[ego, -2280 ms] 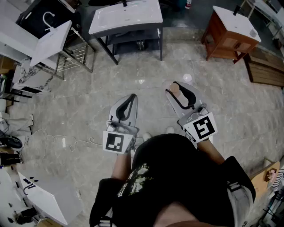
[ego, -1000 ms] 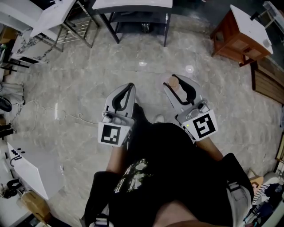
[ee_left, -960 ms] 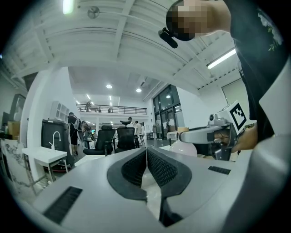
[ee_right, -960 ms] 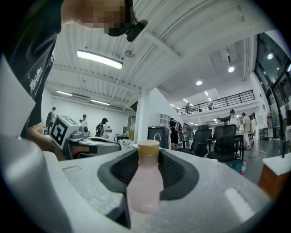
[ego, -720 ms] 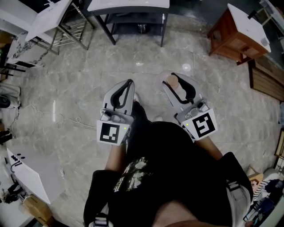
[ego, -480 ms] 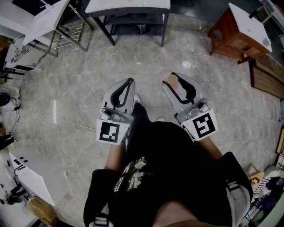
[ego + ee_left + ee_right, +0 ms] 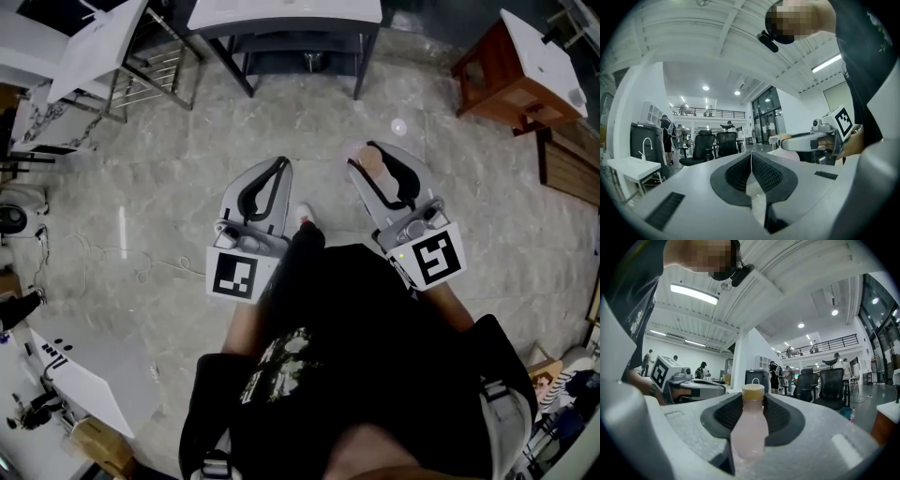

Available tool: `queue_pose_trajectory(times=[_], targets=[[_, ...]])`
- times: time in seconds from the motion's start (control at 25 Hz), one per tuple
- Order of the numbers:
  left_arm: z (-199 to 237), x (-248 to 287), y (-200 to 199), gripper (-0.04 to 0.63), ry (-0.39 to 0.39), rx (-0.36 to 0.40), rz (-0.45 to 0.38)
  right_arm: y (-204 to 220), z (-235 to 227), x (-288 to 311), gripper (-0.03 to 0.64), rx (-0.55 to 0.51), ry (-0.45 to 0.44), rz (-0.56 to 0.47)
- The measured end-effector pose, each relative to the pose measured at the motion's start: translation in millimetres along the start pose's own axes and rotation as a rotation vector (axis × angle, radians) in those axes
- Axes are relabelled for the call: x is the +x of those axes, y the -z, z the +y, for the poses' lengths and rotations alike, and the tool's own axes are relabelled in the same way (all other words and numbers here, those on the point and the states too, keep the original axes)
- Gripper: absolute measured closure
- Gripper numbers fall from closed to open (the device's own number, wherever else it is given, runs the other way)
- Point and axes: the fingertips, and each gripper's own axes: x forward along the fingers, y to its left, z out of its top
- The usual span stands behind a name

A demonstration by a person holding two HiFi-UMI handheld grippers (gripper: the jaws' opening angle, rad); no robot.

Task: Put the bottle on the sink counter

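The pale pink bottle [image 7: 749, 430] with its tan cap stands upright between the right gripper's [image 7: 374, 157] fingers [image 7: 783, 417], which are clamped on its sides. I'd say it is kept upright so it can go straight down on its base. It hangs over the marble floor [image 7: 159, 169], well apart from the white sink counter [image 7: 281, 13] on its dark frame ahead. The left gripper [image 7: 279, 167] rides alongside with its fingers [image 7: 766, 172] pressed together on nothing, likely just out of the way. From above only the bottle's cap shows, and its lower part is hidden below the fingers in every view. The sink counter's surface is cut off at the top edge, so its free room can't be judged. A wooden cabinet [image 7: 511, 75] with a white top, off to the right, is cut off too.
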Motion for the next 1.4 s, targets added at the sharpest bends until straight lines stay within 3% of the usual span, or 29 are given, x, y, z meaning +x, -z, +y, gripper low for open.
queue_pose_trajectory(times=[0.32, 0.52, 0.64, 0.96, 1.4], targets=[[99.9, -2.0, 12.9, 0.575, 0.008, -0.013, -0.001, -6.3, 12.5, 94.4, 0.486, -0.038, 0.017, -0.041], [139.2, 12.4, 24.8, 0.575, 0.043, -0.032, -0.011, 1.8, 16.9, 132.4, 0.486, -0.028, 0.042, -0.018], [153.9, 18.1, 25.4, 0.575, 0.071, -0.073, -0.032, 9.2, 16.3, 148.2, 0.486, -0.014, 0.057, 0.001], [190.8, 32.2, 36.3, 0.575, 0.09, -0.059, -0.031, 17.7, 2.7, 181.4, 0.486, -0.036, 0.098, -0.004], [226.7, 101.1, 38.7, 0.575, 0.112, -0.055, -0.017, 26.4, -59.0, 231.4, 0.486, -0.025, 0.117, -0.001]])
